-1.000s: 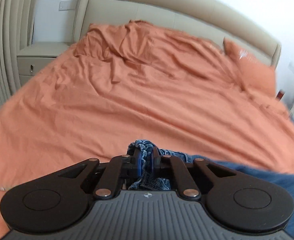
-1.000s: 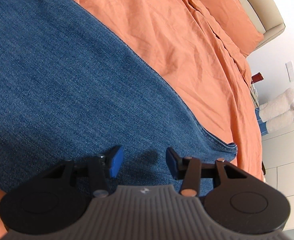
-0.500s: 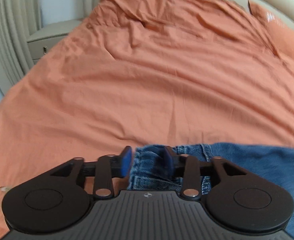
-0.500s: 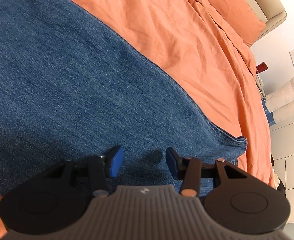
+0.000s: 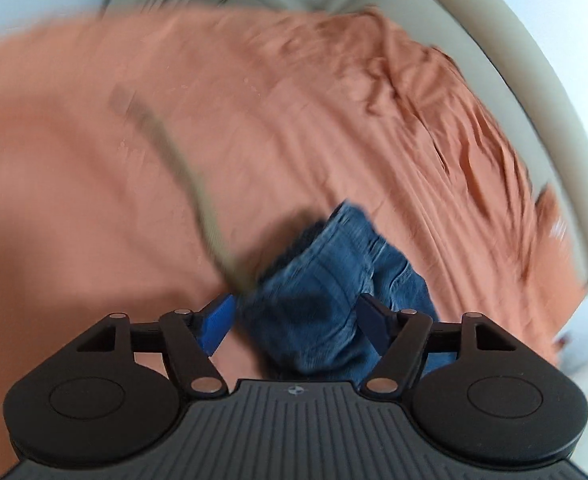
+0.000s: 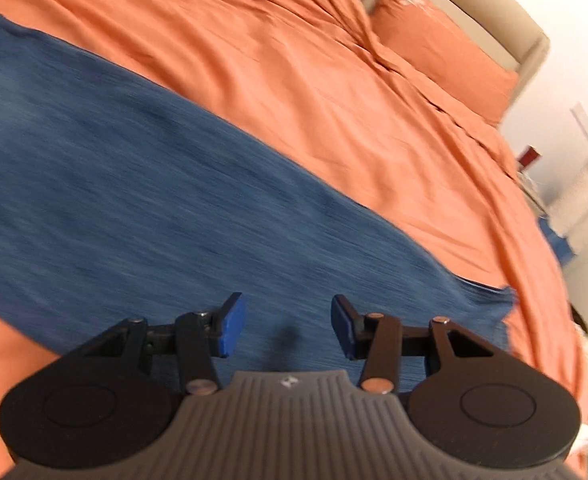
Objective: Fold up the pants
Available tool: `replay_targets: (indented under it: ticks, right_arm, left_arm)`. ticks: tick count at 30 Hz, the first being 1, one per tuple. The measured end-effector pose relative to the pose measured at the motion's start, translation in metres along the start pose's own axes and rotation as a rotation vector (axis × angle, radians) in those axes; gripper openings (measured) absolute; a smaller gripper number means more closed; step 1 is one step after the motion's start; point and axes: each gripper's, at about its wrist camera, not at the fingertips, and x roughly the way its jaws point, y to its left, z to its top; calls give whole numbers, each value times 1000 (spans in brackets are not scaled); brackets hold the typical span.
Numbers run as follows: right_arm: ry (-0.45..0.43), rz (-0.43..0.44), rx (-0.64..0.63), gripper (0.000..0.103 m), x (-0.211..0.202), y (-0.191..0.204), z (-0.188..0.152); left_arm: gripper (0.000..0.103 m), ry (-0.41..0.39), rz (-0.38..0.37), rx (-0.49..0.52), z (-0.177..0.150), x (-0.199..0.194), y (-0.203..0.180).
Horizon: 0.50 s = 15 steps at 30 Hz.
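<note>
The left gripper [image 5: 296, 322] hung over a bunched end of the blue denim pants [image 5: 334, 280] on the orange bedsheet [image 5: 253, 120], its jaws opening, the cloth lying between the pads but seemingly not pressed, though blur obscured this. The right gripper [image 6: 288, 326] stood with jaws partly apart and empty above the flat spread of the pants [image 6: 133, 184], an orange pillow [image 6: 438, 44] beyond

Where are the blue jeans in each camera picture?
Left wrist view: the jeans lie bunched at lower centre, between the opening jaws of the left gripper, untouched by them.
Right wrist view: they spread flat across the left and middle, under the right gripper.
Shared landmark: the orange bedsheet.
</note>
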Motion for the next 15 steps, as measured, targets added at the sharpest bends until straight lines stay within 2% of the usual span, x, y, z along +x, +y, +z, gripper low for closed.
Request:
replay_targets:
  ticks: [3,4,5,6,7,9,10,12,14,15]
  right_arm:
    - [-16,37,-6,43,-1,22,2]
    - [-17,44,-8,43,0,28,3]
    - [-14,49,-10,43,1,33,3]
    - [-10,48,-12,43,2,37,3]
    - [-8,43,-11,43,3,40,3]
    - [-2,37,-18,43,4,46,4]
    - [0,37,-18,43,4,46,4]
    - [5,42,-16,43,5,43,4]
    - [12,47,-24,43,5,42,2]
    - [19,51,-29,43,7,40,1]
  left_arm:
    - [75,6,-86,-185,-7,17,26]
    - [71,5,-118,-239,-9,23,34]
    - [66,8,-146,-287,-10,28,39]
    - [55,13,-154,-323,-10,31,42]
    - [41,5,-141,-328,-9,32,41]
    - [30,-13,-81,-239,1,27,30]
    - [21,-27,-55,-170,5,23,18]
    - [17,-69,5,20,18,5,-8]
    - [16,-32,23,185,33,-3,-30]
    - [16,-21,54,266,38,-1,-40]
